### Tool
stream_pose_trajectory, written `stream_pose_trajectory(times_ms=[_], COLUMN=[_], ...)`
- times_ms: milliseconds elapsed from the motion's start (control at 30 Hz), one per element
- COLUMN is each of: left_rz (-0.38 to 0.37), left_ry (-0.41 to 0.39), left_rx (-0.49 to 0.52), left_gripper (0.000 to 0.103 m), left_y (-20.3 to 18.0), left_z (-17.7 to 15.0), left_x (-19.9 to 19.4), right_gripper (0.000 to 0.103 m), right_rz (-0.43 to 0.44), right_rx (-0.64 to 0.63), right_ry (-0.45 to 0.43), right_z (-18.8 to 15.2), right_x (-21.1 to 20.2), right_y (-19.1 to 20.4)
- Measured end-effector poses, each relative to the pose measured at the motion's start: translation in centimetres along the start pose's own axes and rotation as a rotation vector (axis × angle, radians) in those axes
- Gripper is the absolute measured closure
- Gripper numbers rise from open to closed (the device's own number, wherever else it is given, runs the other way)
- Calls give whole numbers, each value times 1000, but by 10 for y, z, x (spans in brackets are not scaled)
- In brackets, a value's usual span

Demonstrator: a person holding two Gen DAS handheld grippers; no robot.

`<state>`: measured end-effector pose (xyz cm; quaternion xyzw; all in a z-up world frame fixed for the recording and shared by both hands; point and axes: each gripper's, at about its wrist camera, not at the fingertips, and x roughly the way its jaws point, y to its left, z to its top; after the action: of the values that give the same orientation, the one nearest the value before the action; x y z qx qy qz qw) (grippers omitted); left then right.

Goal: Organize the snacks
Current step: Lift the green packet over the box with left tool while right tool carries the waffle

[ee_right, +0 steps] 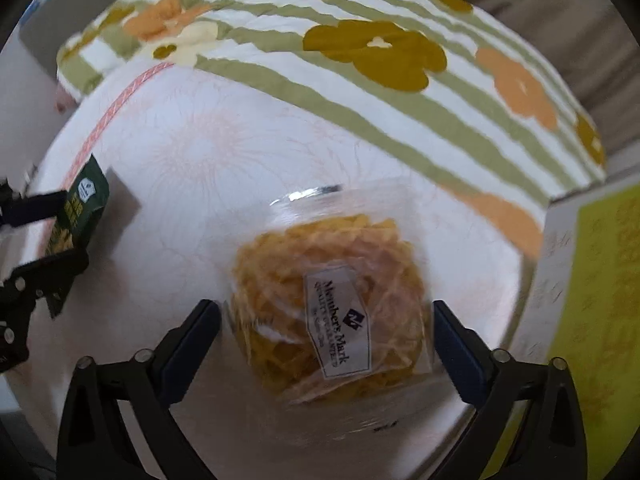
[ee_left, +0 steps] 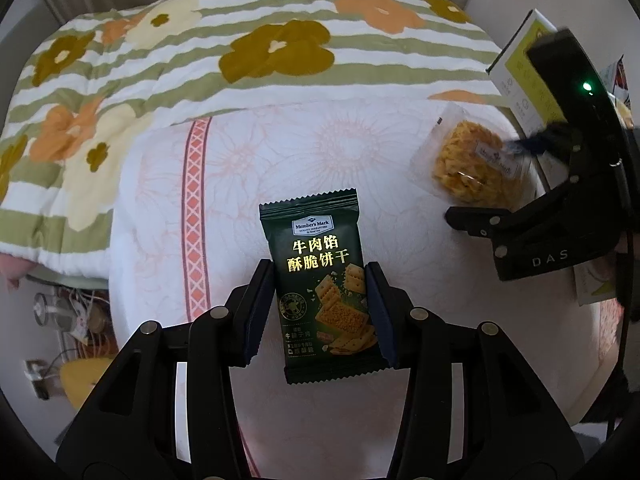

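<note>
A dark green cracker packet stands upright between the pads of my left gripper, which is shut on its lower half just above the bedspread. The same packet shows at the left edge of the right wrist view. A clear bag of yellow twisted snacks lies flat on the bedspread. My right gripper points down over it, open, one finger on each side of the bag and a narrow gap at each pad. In the left wrist view that bag lies at the right under the right gripper.
A white and yellow-green carton stands just right of the clear bag. A striped floral quilt lies bunched behind the white, pink-patterned bedspread. Past the bed's left edge, cables and small items lie on the floor.
</note>
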<state>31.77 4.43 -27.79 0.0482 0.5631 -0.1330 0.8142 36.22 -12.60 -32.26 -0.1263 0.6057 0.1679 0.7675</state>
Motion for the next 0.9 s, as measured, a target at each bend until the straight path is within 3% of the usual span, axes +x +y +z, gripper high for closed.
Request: stream_pose_trajectory(times_ms=[100, 300, 500, 700, 900], left_rz=[2, -1, -22, -63, -117], left_ry=[-12, -47, -117, -230, -336], left_rx=[-13, -44, -55, -13, 60], left_gripper=[61, 61, 61, 61, 61], left_y=[2, 5, 2, -20, -74], left_z=[0, 0, 6, 26, 50], left_x=[-5, -22, -63, -121, -173], right_gripper=[30, 31, 31, 31, 31], right_rz=[3, 52, 128, 88, 17], right_rx=[39, 134, 195, 232, 278], right_ry=[-30, -130, -249, -381, -480], right_z=[-6, -14, -16, -32, -67], right_x=[-8, -37, -101, -176, -237], right_y=[2, 3, 12, 16, -9])
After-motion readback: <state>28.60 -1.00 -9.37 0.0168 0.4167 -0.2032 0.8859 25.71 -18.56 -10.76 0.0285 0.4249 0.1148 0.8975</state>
